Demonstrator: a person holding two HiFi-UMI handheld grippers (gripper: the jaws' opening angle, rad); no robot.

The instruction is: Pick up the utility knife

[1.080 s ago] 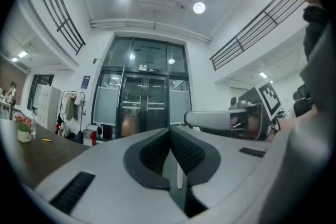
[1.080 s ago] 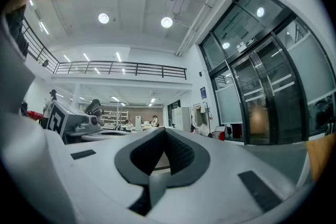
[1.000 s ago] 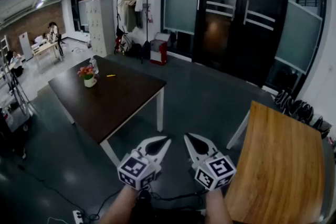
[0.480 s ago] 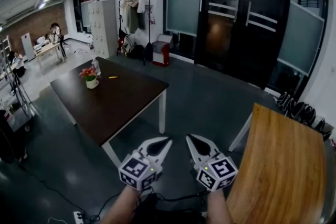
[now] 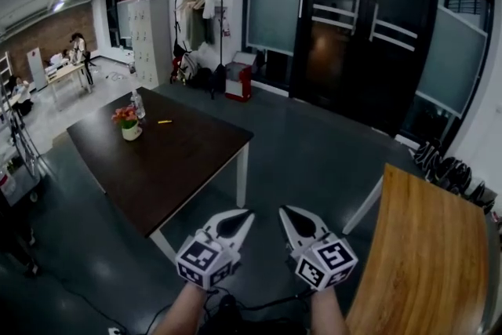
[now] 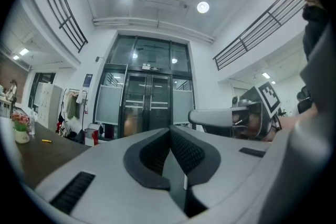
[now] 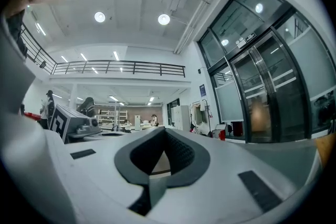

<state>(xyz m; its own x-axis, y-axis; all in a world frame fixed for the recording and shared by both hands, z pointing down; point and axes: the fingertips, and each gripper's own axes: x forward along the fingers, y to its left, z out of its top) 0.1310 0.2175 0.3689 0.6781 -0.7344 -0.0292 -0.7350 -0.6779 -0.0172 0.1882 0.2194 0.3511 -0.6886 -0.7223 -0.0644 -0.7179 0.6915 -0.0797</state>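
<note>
As left gripper (image 5: 248, 213), right gripper (image 5: 285, 210) hang closed, utility knife (image 5: 165, 121) lies well apart.

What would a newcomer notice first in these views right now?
The left gripper and right gripper, both shut and empty, sit side by side at the bottom centre of the head view. Beyond them to the left stands a dark table carrying a flower pot and a small yellow object, possibly the utility knife. A light wooden table fills the lower right.
</note>
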